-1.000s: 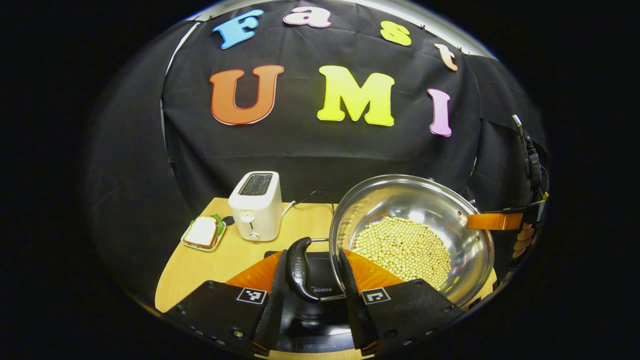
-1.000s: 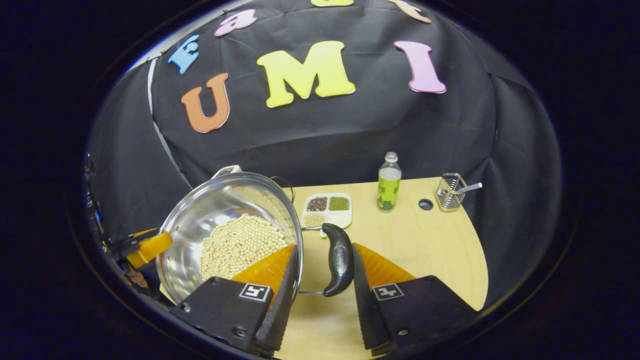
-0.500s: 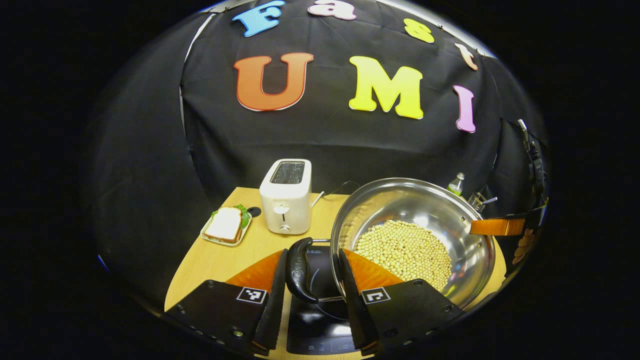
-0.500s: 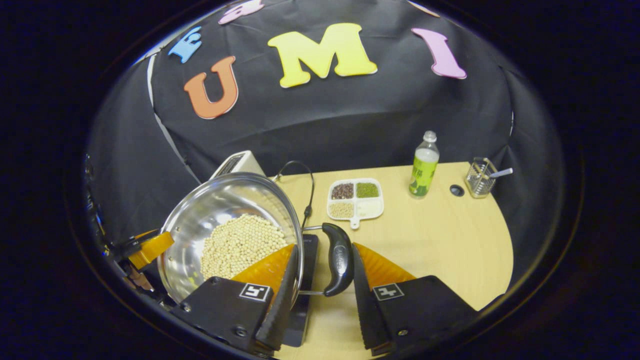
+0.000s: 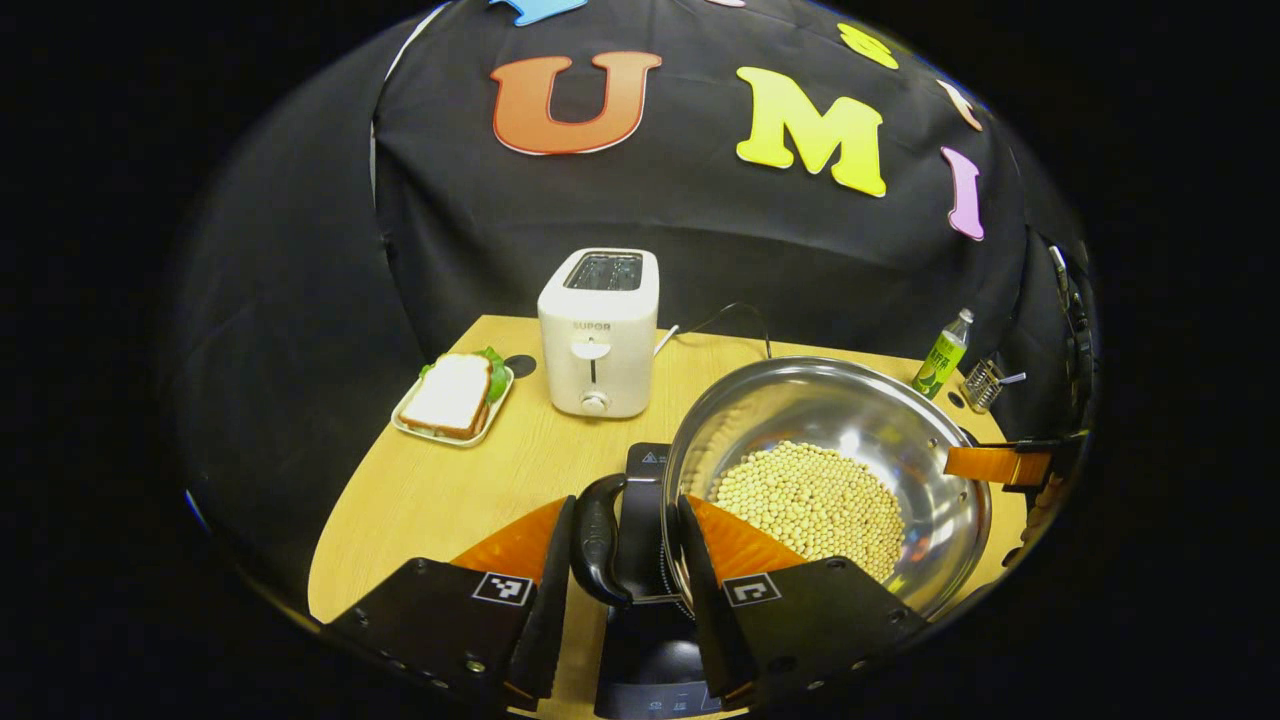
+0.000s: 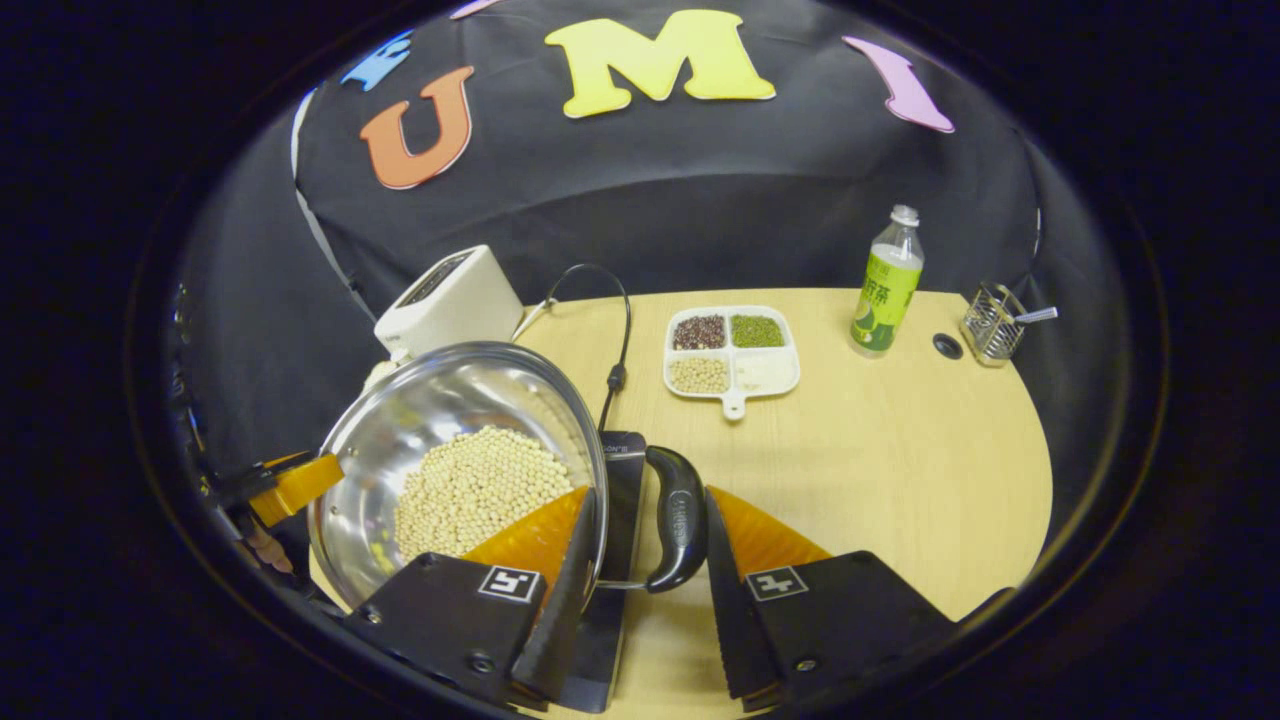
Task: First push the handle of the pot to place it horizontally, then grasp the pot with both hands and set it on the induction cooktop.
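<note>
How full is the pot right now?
Partly full: a layer of pale beans covers the bottom of the pot, with its shiny wall bare above them.

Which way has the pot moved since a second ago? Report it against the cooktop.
Yes. The pot has shifted left across the induction cooktop. In the left gripper view its handle now hangs past the cooktop's left edge, not over its middle.
</note>
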`<action>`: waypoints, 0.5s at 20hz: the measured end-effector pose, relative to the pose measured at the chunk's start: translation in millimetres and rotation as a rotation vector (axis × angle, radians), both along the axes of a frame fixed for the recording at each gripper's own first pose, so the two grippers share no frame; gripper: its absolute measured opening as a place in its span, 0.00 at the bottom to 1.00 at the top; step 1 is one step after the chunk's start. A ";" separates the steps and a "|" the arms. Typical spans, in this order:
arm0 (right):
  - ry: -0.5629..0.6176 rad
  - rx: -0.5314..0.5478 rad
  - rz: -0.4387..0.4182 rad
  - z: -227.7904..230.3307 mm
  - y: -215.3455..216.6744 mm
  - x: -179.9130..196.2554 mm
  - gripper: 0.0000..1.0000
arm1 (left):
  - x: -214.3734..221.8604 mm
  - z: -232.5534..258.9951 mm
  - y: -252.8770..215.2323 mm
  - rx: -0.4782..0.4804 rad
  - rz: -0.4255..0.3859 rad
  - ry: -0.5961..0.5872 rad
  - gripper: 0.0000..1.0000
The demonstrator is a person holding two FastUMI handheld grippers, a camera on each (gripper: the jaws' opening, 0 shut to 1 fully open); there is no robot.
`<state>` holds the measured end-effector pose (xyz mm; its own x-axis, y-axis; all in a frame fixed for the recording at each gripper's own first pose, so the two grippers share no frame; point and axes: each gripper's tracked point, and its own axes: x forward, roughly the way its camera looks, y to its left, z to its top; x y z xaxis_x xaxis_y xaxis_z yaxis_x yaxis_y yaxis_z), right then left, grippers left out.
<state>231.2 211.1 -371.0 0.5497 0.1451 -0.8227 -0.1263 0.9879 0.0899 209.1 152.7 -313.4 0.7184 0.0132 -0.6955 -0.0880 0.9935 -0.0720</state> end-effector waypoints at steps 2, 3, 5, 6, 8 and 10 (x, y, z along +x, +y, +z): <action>0.000 -0.003 0.008 -9.4 3.7 0.3 0.60 | -0.5 -7.1 3.9 0.014 0.004 -0.003 0.54; -0.003 -0.004 0.011 -13.6 4.9 0.4 0.60 | 0.0 -9.7 6.1 0.010 0.006 -0.005 0.54; -0.014 0.000 0.010 -18.1 7.8 0.4 0.60 | -0.1 -15.4 11.7 -0.003 0.008 -0.012 0.54; -0.018 -0.003 0.011 -20.4 8.3 -0.1 0.60 | -0.1 -18.9 12.8 -0.012 0.009 -0.014 0.54; -0.050 -0.002 0.016 -22.3 7.9 -1.5 0.60 | 0.7 -26.1 11.7 -0.033 0.013 -0.014 0.54; -0.092 0.044 -0.001 -23.0 7.3 -2.9 0.60 | 2.9 -27.8 12.4 -0.052 0.011 -0.039 0.54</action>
